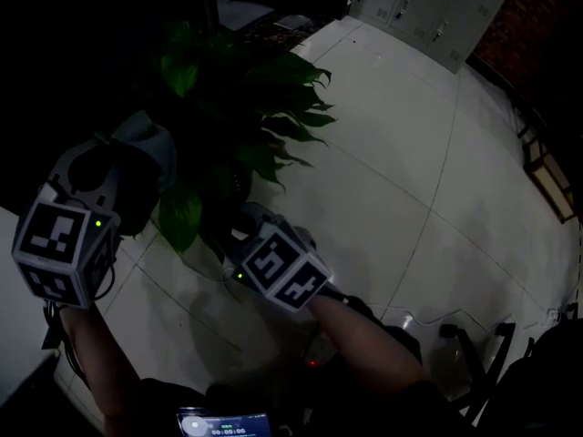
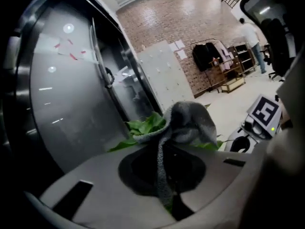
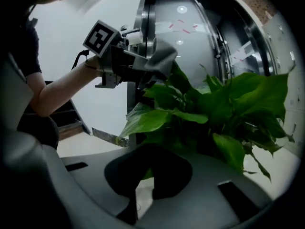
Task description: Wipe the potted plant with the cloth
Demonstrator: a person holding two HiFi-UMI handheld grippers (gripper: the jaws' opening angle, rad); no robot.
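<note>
L tool pinching bunched grey cloth

No text, label or number is legible anywhere.

left: grey two-jaw left gripper held up at the top leaves of the green potted plant, jaws clamped on a grey knitted cloth | right: grey two-jaw right gripper lower, at the plant's near side, jaws a narrow slit apart | arms: bare left forearm and bare right forearm both stretched toward the plant
</note>
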